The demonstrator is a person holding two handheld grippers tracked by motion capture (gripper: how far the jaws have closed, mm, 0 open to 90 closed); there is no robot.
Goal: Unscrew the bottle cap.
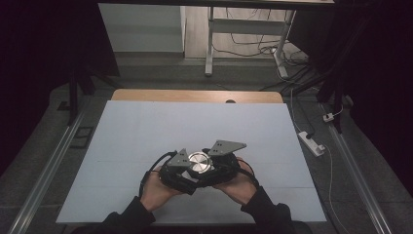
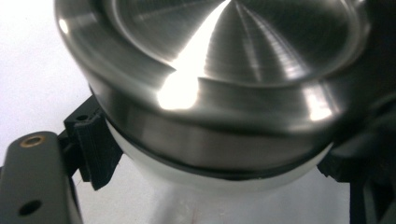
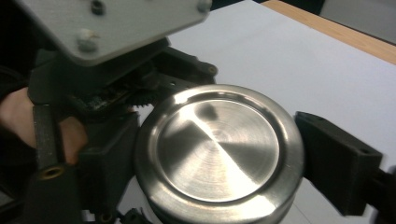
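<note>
— Where was the jar?
— On the white table [image 1: 146, 126], at six o'clock near my edge, upright. My left gripper [image 1: 176, 171] clamped its white body [image 2: 219, 184] from nine o'clock.
— And the steel lid [image 3: 218, 148]?
— My right gripper [image 1: 225, 163] came from three o'clock, its jaws closed across the rim. Open table lay toward twelve.

The jar [image 1: 199, 163] sits between the left gripper [image 1: 178, 170] and the right gripper [image 1: 221, 163], above the table [image 1: 146, 131].
</note>
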